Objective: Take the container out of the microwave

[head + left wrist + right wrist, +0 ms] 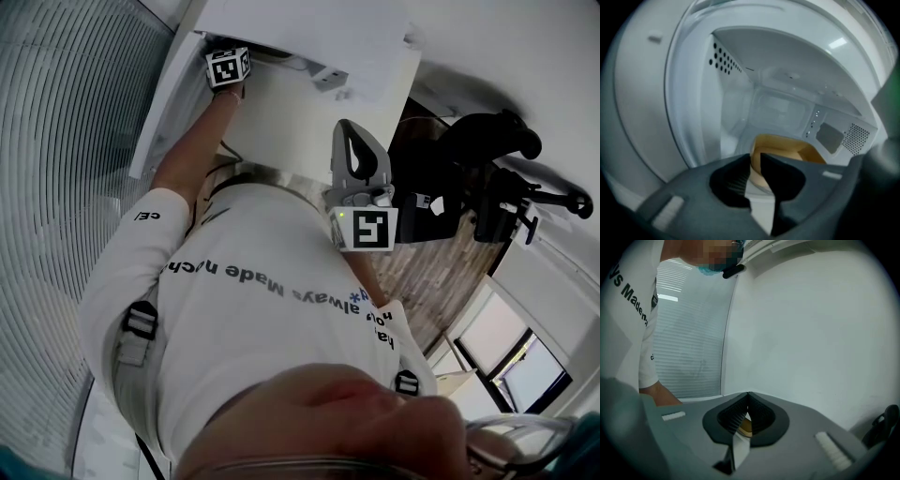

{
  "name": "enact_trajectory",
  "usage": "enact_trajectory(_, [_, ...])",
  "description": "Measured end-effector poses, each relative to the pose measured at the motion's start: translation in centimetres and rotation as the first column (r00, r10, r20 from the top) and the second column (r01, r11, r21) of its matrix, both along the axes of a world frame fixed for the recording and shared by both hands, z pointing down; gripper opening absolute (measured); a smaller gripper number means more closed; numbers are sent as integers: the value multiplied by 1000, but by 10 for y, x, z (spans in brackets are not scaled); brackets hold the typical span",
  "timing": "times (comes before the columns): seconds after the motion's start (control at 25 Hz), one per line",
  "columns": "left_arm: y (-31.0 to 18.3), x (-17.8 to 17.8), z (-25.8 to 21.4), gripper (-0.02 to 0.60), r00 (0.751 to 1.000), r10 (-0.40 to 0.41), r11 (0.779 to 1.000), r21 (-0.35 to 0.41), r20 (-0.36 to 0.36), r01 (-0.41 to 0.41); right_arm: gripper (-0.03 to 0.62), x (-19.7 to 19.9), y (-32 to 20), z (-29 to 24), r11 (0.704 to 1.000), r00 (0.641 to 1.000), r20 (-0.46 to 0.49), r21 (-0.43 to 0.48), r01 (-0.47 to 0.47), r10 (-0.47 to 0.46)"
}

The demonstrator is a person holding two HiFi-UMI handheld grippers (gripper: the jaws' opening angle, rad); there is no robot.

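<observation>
The white microwave point(693, 93) stands open, its cavity lit. Inside, low on the floor of the cavity, sits a tan container point(787, 152) with an open top. My left gripper point(755, 161) reaches into the opening, and its two dark jaws press on the container's near wall, one outside and one inside the rim. In the head view only the marker cube of the left gripper point(228, 67) shows at the microwave's mouth. My right gripper point(747, 397) is held apart in front of a white panel, shut with nothing in it; the head view shows the right gripper point(356, 141) near the person's chest.
Vent holes point(724, 61) dot the cavity's left wall and a perforated panel point(855, 138) sits on its right wall. A white panel point(281, 122) hangs below the microwave. White blinds point(689, 352) lie to the left. Dark equipment point(497, 178) stands on a wooden floor at the right.
</observation>
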State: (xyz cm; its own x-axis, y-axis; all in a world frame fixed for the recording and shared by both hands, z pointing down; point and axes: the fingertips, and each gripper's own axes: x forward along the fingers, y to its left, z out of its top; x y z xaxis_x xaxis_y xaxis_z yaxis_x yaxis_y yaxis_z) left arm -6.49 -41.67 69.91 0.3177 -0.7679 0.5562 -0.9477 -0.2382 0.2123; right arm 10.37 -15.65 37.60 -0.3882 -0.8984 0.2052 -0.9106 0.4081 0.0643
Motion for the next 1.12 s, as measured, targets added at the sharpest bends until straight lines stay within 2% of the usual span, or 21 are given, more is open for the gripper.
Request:
enact_trajectory(0.24, [-2, -4, 0, 23, 1000, -29, 1000, -6, 5, 29, 2, 4, 4, 2, 1000, 1000, 12, -6, -14, 15])
enact_trajectory(1.12, [21, -13, -25, 15, 999, -37, 999, 18, -6, 37, 2, 2, 18, -1, 1000, 1000, 27, 3, 2, -2])
